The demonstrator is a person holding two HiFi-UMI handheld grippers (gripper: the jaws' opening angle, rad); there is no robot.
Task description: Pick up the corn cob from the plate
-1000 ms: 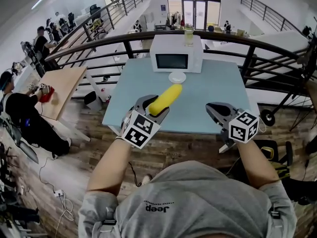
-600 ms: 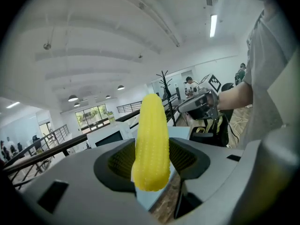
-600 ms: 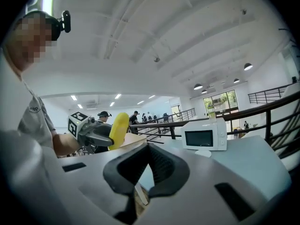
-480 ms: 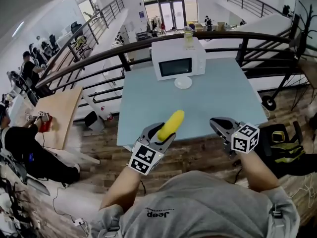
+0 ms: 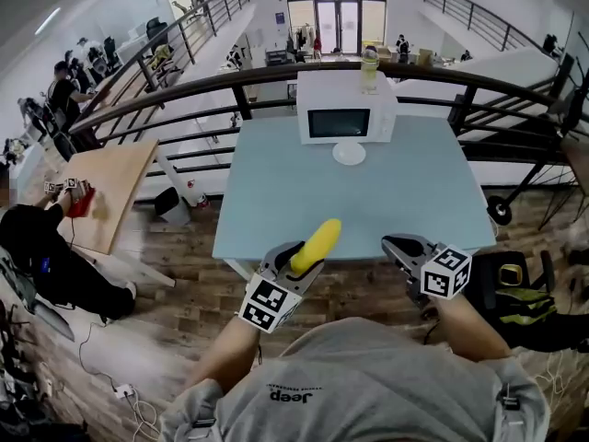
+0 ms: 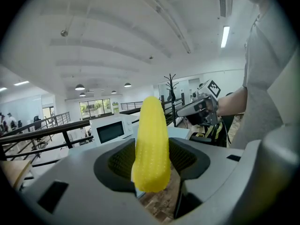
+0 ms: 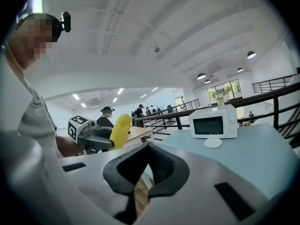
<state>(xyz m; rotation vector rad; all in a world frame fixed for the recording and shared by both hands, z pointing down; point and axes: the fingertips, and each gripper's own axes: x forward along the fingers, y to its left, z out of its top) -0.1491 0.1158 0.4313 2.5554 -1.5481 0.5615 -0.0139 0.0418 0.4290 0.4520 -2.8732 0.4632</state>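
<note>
Corn cob (image 5: 316,245) is off the plate (image 5: 349,153) already, clamped in my left gripper (image 5: 296,258), jaws wide around its fat end. Long axis runs fwd along the jaws, tip angled up twd the microwave (image 5: 347,109). It's over the near edge of the table (image 5: 414,191), w/ the plate well apart at the far side. Right gripper (image 5: 402,247) sits nearby, pinched closed, nothing in it. Both forearms low, close to my body.
</note>
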